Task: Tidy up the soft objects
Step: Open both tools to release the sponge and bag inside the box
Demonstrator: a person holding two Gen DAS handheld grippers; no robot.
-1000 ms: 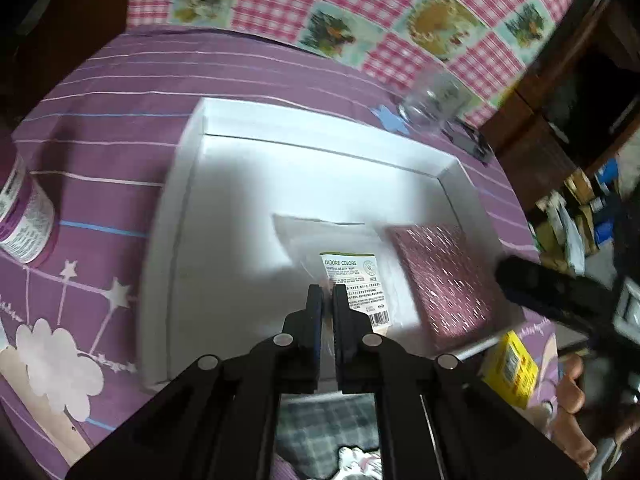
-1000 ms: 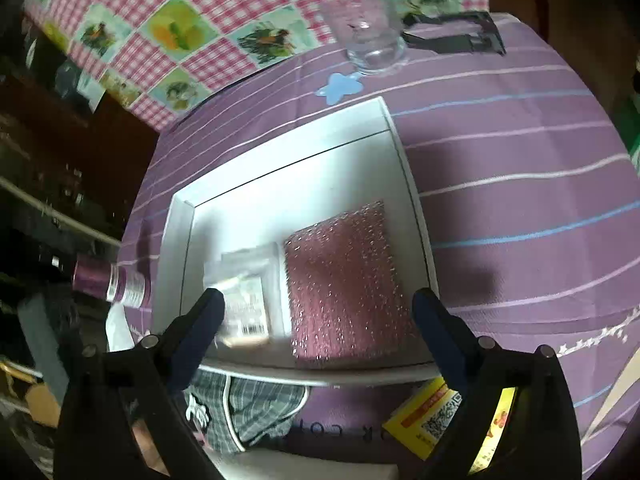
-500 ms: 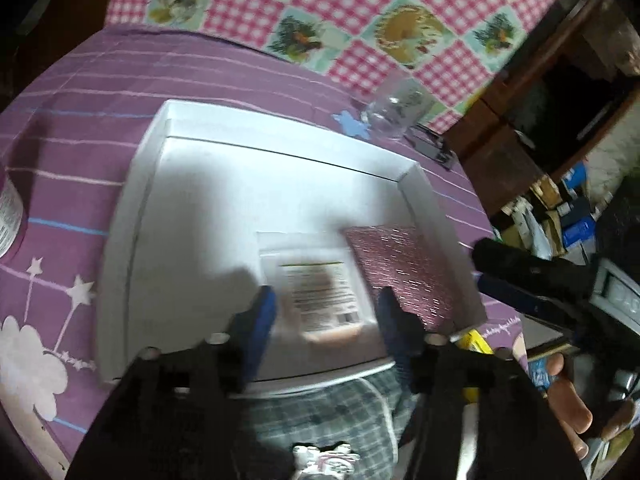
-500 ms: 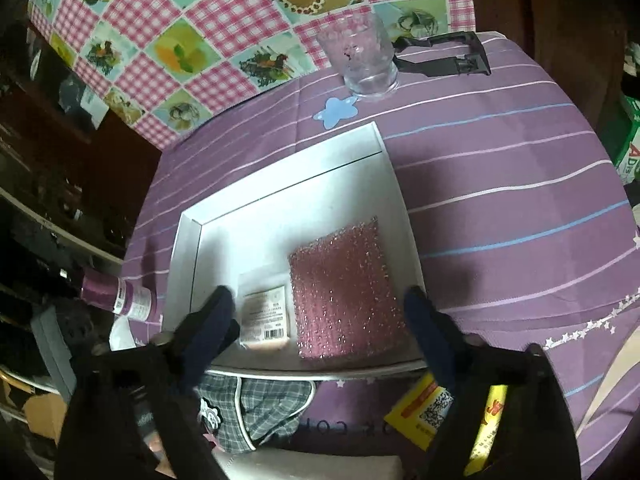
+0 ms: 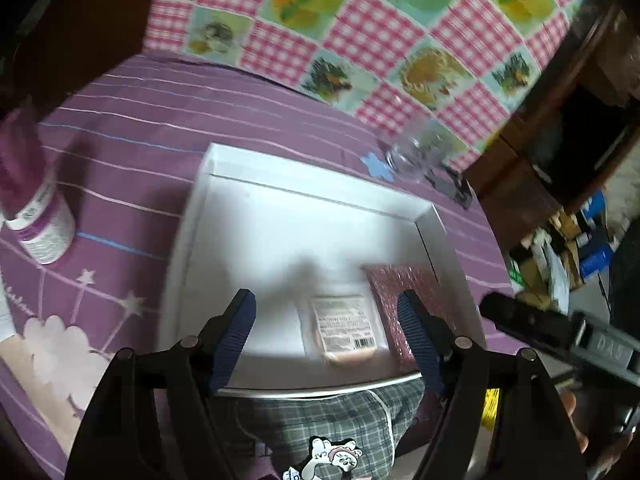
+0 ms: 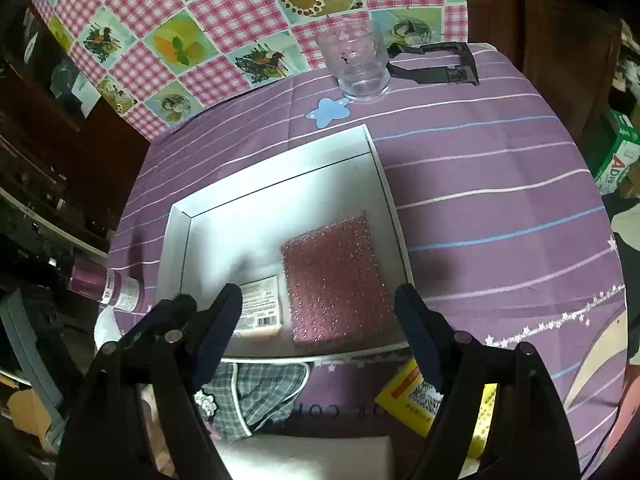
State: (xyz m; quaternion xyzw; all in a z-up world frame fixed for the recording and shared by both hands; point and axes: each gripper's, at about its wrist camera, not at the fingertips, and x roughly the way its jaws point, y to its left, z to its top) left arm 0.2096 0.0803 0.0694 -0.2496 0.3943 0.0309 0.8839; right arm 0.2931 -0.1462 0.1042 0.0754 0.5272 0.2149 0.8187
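Note:
A white tray (image 5: 188, 216) (image 6: 176, 240) lies on the purple striped cloth. In it lie a clear packet with a labelled beige puff (image 5: 344, 328) (image 6: 258, 308) and a glittery pink pad (image 5: 404, 296) (image 6: 332, 276), side by side at the near edge. My left gripper (image 5: 326, 328) is open and empty, held above the packet. My right gripper (image 6: 318, 320) is open and empty above the tray's near edge. A grey checked cloth pouch (image 5: 316, 420) (image 6: 260, 392) lies in front of the tray. A yellow packet (image 6: 432, 404) lies at the near right.
A glass (image 6: 356, 60) and a black clip (image 6: 436, 66) stand at the far edge, a blue star patch (image 6: 330, 112) near them. A purple-white bottle (image 5: 36, 216) (image 6: 108, 284) lies left of the tray. A checked cloth (image 5: 360, 28) hangs behind. Clutter fills the floor at right.
My left gripper opened, let go of the puff packet in the tray and drew back and up. The right gripper also pulled back, staying open.

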